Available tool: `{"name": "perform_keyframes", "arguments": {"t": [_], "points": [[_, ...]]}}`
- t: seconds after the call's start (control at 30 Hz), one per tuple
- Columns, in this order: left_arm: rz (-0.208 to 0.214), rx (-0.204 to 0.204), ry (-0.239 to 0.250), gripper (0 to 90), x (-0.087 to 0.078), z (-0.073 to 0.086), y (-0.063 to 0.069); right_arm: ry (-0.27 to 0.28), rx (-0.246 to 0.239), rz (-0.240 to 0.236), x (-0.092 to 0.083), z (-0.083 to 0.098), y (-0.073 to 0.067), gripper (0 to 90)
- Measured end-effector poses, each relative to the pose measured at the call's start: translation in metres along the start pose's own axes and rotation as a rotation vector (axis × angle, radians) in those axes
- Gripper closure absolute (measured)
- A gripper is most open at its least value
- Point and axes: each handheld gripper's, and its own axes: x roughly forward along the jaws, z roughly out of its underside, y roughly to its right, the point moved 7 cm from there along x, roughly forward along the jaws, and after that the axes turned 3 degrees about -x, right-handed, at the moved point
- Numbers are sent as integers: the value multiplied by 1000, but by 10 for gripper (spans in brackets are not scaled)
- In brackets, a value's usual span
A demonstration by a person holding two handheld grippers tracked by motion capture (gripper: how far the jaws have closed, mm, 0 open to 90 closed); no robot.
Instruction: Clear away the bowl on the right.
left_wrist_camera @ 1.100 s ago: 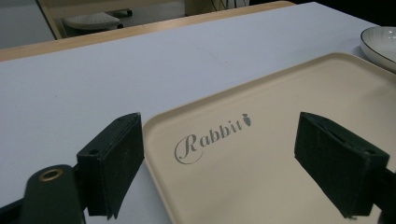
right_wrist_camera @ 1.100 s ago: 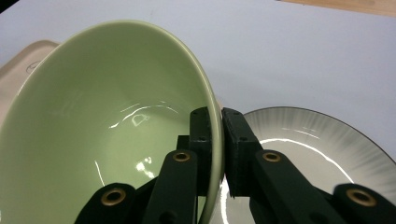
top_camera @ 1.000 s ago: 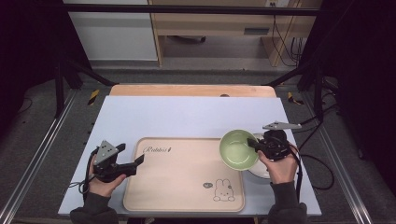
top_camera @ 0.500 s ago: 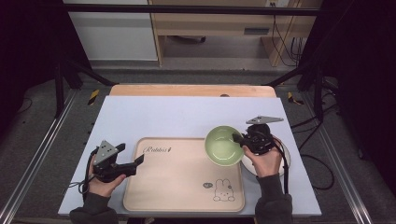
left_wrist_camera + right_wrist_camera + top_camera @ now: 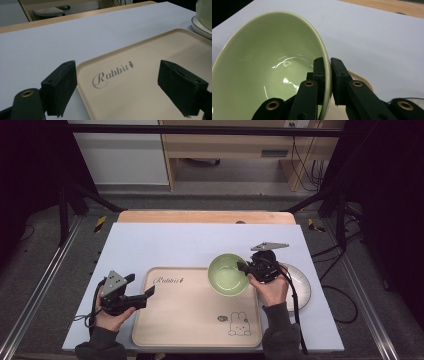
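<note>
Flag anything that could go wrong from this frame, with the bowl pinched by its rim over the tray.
1. The right gripper holds the green bowl only by a thin pinch on its rim; the glossy wall could slip or swing.
2. The bowl is tilted over the tray's far right corner, so it might land on the raised edge.
3. The white plate lies just behind the right hand; pulling back could knock it.
</note>
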Motion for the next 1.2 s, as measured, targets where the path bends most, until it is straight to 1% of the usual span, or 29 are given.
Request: {"name": "perform_keyframes", "arguments": {"t": [0.3,0.57,0.93,0.97,1.07,1.1,1.13,1.2], "points": [[1,-1,1,154,0,0,0,-15,-6,-27,20,-2,-12,834],[3,-2,1,154,-1,0,0,-48,-13,-44,38,-1,-22,834],[2,-2,1,154,-1,0,0,-71,-18,-59,55,3,-29,834],[2,-2,1,154,-1,0,0,-73,-12,-61,57,4,-30,834],[1,0,1,155,0,0,0,-78,-16,-67,62,5,-33,834],[3,1,-1,155,0,0,0,-81,-7,-70,64,5,-34,834],[2,1,0,155,0,0,0,-85,-16,-70,66,6,-34,834],[3,-1,0,154,0,0,0,-90,-10,-72,70,7,-36,834]]}}
